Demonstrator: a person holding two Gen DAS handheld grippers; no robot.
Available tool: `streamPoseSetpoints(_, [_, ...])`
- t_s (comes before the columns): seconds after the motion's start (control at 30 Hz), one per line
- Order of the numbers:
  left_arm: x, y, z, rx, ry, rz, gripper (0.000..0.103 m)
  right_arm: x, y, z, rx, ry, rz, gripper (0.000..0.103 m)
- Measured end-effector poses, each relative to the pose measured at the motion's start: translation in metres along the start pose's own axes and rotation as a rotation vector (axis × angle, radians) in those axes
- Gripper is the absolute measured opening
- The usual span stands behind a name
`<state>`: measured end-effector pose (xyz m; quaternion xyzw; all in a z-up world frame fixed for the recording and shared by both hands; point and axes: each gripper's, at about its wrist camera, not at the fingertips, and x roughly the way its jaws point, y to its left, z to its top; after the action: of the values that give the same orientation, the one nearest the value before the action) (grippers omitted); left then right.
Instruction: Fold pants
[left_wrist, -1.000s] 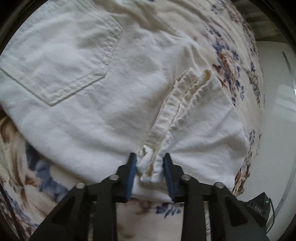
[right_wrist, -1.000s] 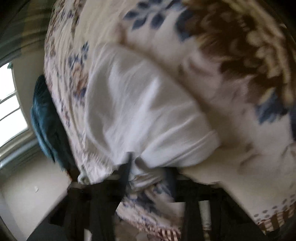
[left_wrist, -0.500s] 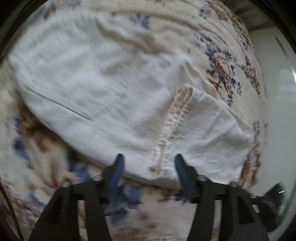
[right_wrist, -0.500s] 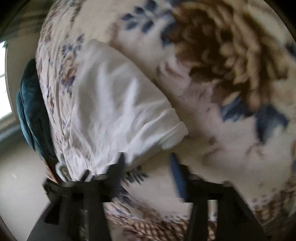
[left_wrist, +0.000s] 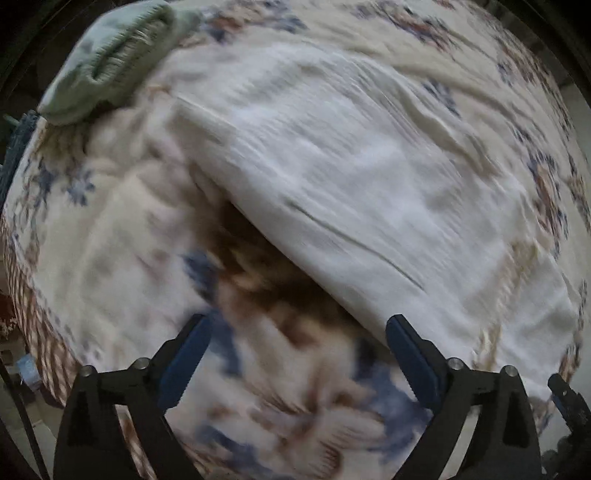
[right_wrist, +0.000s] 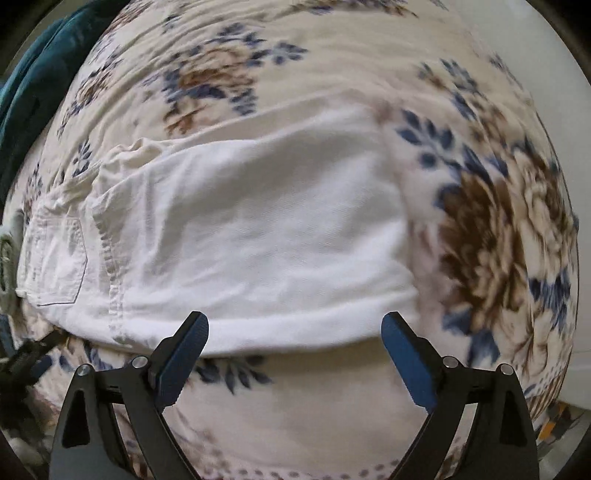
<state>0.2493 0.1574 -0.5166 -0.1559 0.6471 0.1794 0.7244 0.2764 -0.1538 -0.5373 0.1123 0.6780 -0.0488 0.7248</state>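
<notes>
White pants (right_wrist: 251, 236) lie folded on a floral bedspread (right_wrist: 491, 229), a back pocket (right_wrist: 55, 258) showing at their left end. My right gripper (right_wrist: 295, 328) hangs above the pants' near folded edge, jaws opening wide, nothing between them. In the left wrist view the same pants (left_wrist: 369, 177) stretch blurred across the upper right. My left gripper (left_wrist: 299, 328) hovers over the brown flower print beside the pants' edge, jaws also opening wide and holding nothing.
A pale green knitted garment (left_wrist: 107, 62) lies at the far left corner of the bed. A dark teal cloth (right_wrist: 33, 85) hangs off the bed's far side. The bed's checked border (left_wrist: 40, 343) and the floor show at the left.
Both grippers let go of the pants' hems, spread their jaws and rose away. The left one slid off the pants over the bedspread; the right one rolled and now looks down on the folded pants.
</notes>
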Motion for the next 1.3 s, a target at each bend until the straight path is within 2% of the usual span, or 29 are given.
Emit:
streamPoseSetpoints(0.1, [0.003, 0.029, 0.014, -0.042, -0.031, -0.012, 0.098, 0.001, 0.032, -0.001, -0.064, -0.023, -0.053, 0.097])
streamPoseSetpoints(0.2, [0.008, 0.051, 0.025, -0.085, -0.035, -0.027, 0.098, 0.002, 0.058, -0.003, -0.102, -0.032, -0.063, 0.097])
streamPoseSetpoints(0.33, [0.014, 0.077, 0.039, -0.184, -0.025, -0.126, 0.098, 0.006, 0.078, -0.009, -0.124, -0.010, -0.054, 0.097])
streamPoseSetpoints(0.4, [0.016, 0.089, 0.045, -0.268, -0.024, -0.233, 0.098, 0.008, 0.084, -0.010, -0.123, -0.002, -0.049, 0.097])
streamPoseSetpoints(0.5, [0.036, 0.114, 0.051, -0.485, -0.016, -0.480, 0.098, 0.012, 0.093, -0.010, -0.111, 0.010, -0.036, 0.097])
streamPoseSetpoints(0.57, [0.054, 0.125, 0.056, -0.601, 0.004, -0.613, 0.098, 0.016, 0.095, -0.010, -0.092, 0.023, -0.024, 0.097])
streamPoseSetpoints(0.67, [0.077, 0.122, 0.064, -0.708, 0.035, -0.757, 0.098, 0.022, 0.095, -0.008, -0.046, 0.047, -0.010, 0.097])
streamPoseSetpoints(0.77, [0.090, 0.109, 0.072, -0.727, 0.057, -0.735, 0.098, 0.025, 0.093, -0.007, -0.008, 0.063, 0.003, 0.097])
streamPoseSetpoints(0.83, [0.090, 0.109, 0.073, -0.751, 0.056, -0.752, 0.098, 0.028, 0.090, -0.007, 0.012, 0.069, 0.004, 0.097])
streamPoseSetpoints(1.0, [0.075, 0.110, 0.070, -0.730, -0.030, -0.832, 0.098, 0.031, 0.079, -0.005, 0.050, 0.082, 0.019, 0.097])
streamPoseSetpoints(1.13, [0.107, 0.112, 0.074, -0.695, 0.015, -0.827, 0.098, 0.033, 0.067, 0.002, 0.073, 0.098, 0.029, 0.097])
streamPoseSetpoints(1.2, [0.105, 0.111, 0.081, -0.691, 0.011, -0.816, 0.098, 0.034, 0.065, 0.004, 0.079, 0.106, 0.038, 0.097])
streamPoseSetpoints(1.27, [0.083, 0.106, 0.084, -0.670, -0.043, -0.786, 0.094, 0.036, 0.063, 0.009, 0.082, 0.107, 0.046, 0.097])
streamPoseSetpoints(1.3, [0.068, 0.101, 0.084, -0.643, -0.083, -0.782, 0.085, 0.035, 0.064, 0.011, 0.083, 0.106, 0.049, 0.097])
